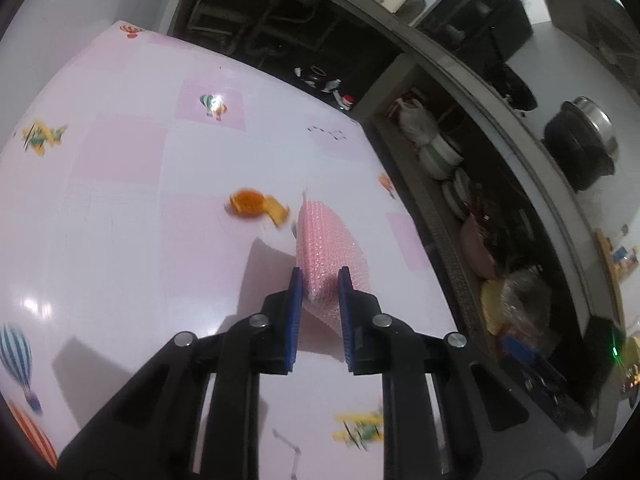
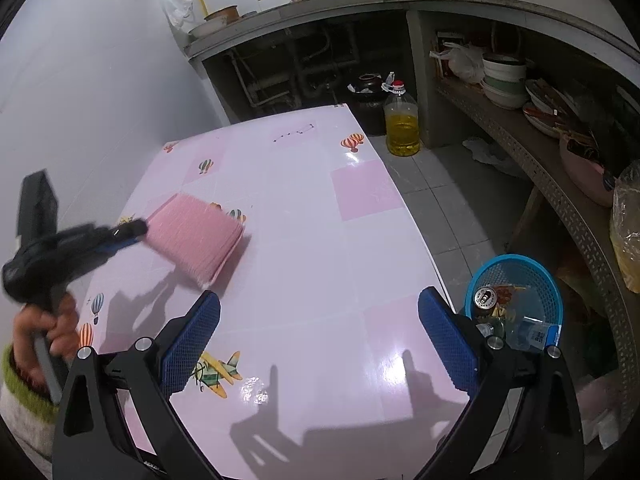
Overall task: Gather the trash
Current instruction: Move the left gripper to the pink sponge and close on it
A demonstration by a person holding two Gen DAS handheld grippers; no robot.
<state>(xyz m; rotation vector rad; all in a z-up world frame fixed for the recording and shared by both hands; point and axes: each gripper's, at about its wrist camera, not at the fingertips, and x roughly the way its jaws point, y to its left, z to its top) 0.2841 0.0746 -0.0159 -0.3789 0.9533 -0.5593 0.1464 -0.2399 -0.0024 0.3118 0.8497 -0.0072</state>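
Note:
A pink sheet of bubble wrap [image 1: 330,236] sticks out from between the blue pads of my left gripper [image 1: 320,280], which is shut on its near edge. The right wrist view has the same left gripper [image 2: 134,232] at the left, holding the bubble wrap [image 2: 196,236] tilted just above the pink table [image 2: 320,208], with a shadow under it. My right gripper [image 2: 320,300] hangs open over the table's near part with nothing between its fingers. A blue mesh basket [image 2: 512,258] on the floor to the right holds a can, a plastic bottle and wrappers.
A person's hand [image 2: 52,332] in a green-cuffed sleeve holds the left gripper's handle. A bottle of yellow oil [image 2: 402,124] and a dark jar stand on the floor past the table's far right corner. Shelves with bowls and bags [image 2: 504,80] run along the right. A white wall bounds the left.

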